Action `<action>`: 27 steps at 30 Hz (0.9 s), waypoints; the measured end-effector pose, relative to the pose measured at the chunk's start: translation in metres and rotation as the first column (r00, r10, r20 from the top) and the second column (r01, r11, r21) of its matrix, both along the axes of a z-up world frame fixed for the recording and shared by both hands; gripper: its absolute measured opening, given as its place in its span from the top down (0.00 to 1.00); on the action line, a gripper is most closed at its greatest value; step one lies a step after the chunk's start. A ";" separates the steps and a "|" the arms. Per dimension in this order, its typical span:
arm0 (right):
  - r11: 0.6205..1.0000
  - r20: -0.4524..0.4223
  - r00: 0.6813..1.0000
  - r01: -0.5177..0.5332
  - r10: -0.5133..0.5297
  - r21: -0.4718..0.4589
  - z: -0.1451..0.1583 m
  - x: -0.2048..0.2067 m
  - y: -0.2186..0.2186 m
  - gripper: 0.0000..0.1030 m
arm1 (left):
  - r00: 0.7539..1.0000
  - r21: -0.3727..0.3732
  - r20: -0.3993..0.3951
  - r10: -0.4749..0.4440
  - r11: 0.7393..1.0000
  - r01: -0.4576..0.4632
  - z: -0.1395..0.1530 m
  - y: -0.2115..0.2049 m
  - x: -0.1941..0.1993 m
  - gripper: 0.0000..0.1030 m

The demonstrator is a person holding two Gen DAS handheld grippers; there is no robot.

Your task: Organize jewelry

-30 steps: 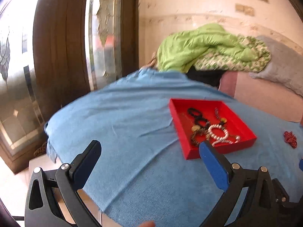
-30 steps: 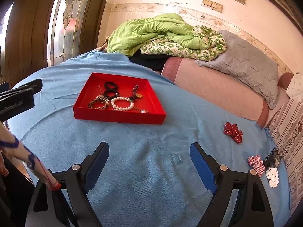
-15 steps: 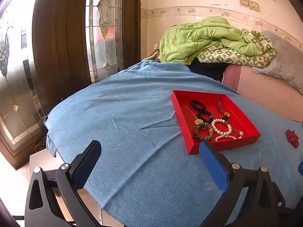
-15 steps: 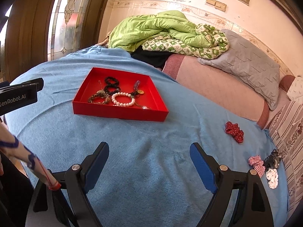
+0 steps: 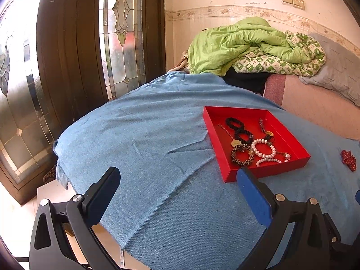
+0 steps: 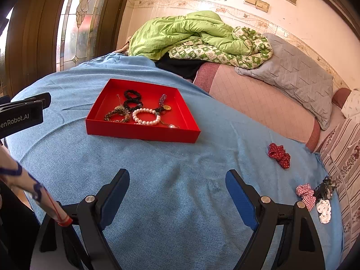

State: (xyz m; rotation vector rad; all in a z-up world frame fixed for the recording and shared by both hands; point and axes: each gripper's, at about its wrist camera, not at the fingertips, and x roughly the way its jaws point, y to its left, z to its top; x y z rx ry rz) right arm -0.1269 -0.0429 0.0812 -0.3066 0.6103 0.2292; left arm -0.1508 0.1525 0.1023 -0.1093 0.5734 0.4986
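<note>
A red tray (image 5: 227,168) (image 6: 144,133) lies on the blue cloth and holds black hair ties (image 6: 131,94), a leopard-print band (image 5: 242,155), a pearl bracelet (image 6: 146,116) (image 5: 263,149) and thin chains. A red dotted scrunchie (image 6: 279,154) (image 5: 348,159) lies loose on the cloth to the tray's right. At the cloth's right edge lie a red checked scrunchie (image 6: 305,195), a dark hair claw (image 6: 325,185) and a white dotted scrunchie (image 6: 324,210). My left gripper (image 5: 177,184) is open, near the tray's front corner. My right gripper (image 6: 177,186) stands open over bare cloth.
The blue cloth (image 6: 180,180) covers the bed's near end. A green quilt (image 6: 184,33) and grey pillow (image 6: 299,74) lie at the far end. A stained-glass door (image 5: 121,33) stands at the left. A patterned sleeve (image 6: 29,189) shows at the lower left.
The left wrist view has shifted slightly, so the tray sits a little lower and sharper. Both grippers stay open; no item has moved.
</note>
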 end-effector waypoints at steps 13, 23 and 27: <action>1.000 -0.001 1.000 -0.001 0.001 -0.003 0.000 0.001 0.000 0.13 | 1.000 0.008 -0.012 -0.009 1.000 0.009 0.000 -0.003 0.000 0.00; 1.000 -0.002 1.000 0.000 0.000 -0.004 -0.001 0.001 -0.001 0.13 | 1.000 0.008 -0.012 -0.008 1.000 0.008 0.000 -0.003 0.000 0.00; 1.000 -0.002 1.000 -0.001 0.001 -0.004 -0.001 0.001 -0.001 0.13 | 1.000 0.008 -0.013 -0.008 1.000 0.008 0.000 -0.004 0.000 0.00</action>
